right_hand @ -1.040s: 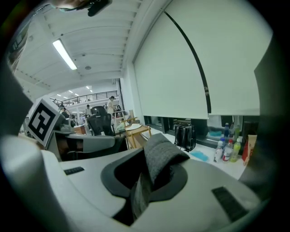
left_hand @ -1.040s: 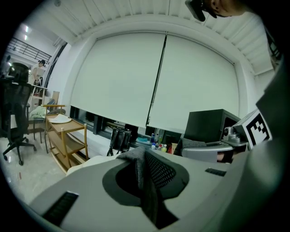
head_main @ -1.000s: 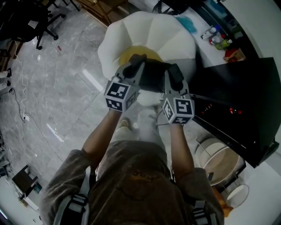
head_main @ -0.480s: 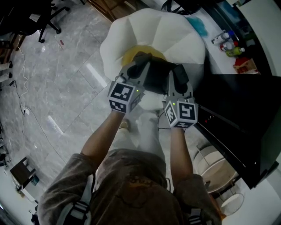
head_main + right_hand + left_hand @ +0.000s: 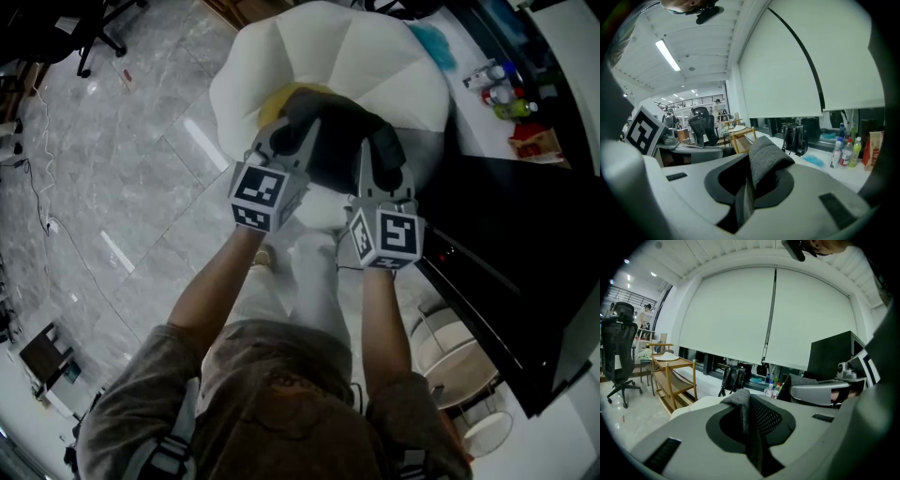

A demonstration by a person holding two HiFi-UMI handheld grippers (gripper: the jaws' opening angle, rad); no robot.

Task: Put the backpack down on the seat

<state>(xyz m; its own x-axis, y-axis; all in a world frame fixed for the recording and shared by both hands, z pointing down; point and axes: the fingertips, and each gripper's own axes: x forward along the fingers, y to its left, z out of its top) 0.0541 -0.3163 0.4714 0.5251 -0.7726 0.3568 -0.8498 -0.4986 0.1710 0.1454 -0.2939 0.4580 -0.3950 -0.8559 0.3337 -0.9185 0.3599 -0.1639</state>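
Now left gripper (image 5: 298,131) and right gripper (image 5: 380,155) pinch the backpack (image 5: 336,145); dropped early, it may slide off the seat (image 5: 375,66) toward six o'clock.

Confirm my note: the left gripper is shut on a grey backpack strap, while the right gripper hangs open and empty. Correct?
Not quite. The right gripper is not open and empty: the right gripper view shows its jaws shut on the right strap, also grey. The left gripper is shut on the left strap, as noted.
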